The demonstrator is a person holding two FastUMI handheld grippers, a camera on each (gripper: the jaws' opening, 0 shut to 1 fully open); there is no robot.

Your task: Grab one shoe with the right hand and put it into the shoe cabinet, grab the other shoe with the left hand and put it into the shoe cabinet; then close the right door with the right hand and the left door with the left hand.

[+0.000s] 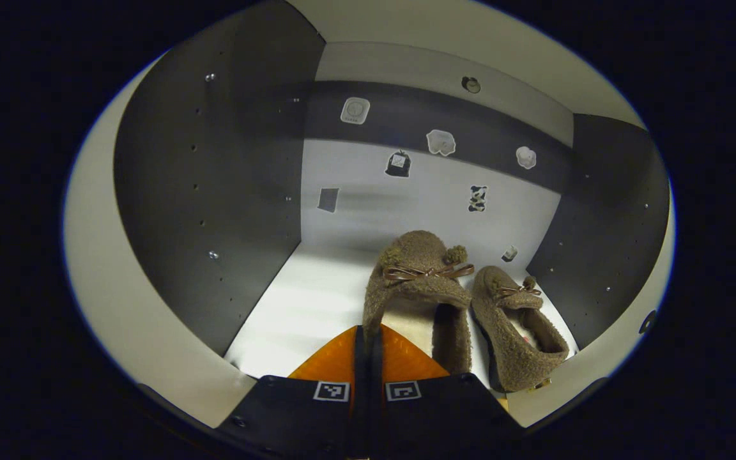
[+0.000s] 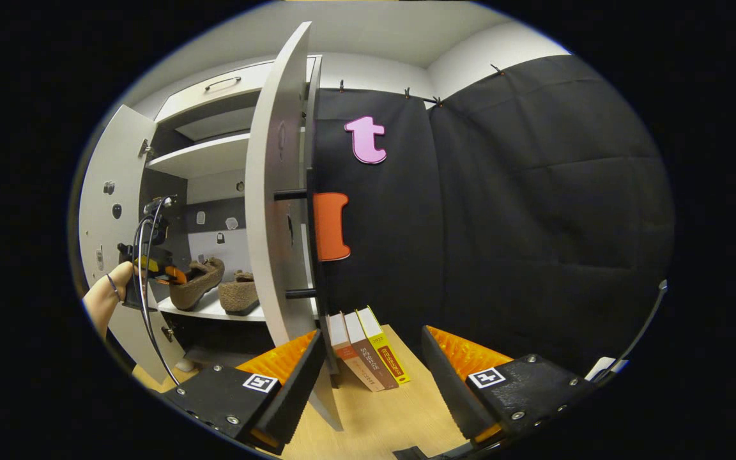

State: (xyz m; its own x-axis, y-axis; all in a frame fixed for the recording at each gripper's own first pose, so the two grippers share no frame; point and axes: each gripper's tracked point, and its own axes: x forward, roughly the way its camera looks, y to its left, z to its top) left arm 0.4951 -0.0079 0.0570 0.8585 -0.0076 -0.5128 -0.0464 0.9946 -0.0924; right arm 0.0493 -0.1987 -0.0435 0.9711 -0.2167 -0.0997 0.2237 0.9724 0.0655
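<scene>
Clamped on the heel rim of a fuzzy brown slipper with a ribbon bow (image 1: 419,281), my left gripper (image 1: 368,338) has its orange fingers pressed together inside the white shoe cabinet (image 1: 151,332). That slipper sits on the pale shelf (image 1: 304,306), toe toward the back wall, and its twin, a second fuzzy brown slipper (image 1: 518,332), lies just beside it on the right. Dark side panels frame the compartment. From the right gripper view I see the right gripper (image 2: 371,358) with fingers wide apart over a light wooden floor (image 2: 381,415), the open right door (image 2: 275,191) edge-on near it, and three leaning books (image 2: 368,348) against black cloth. Farther off, a hand (image 2: 109,297) holds the left gripper at the shelf.
</scene>
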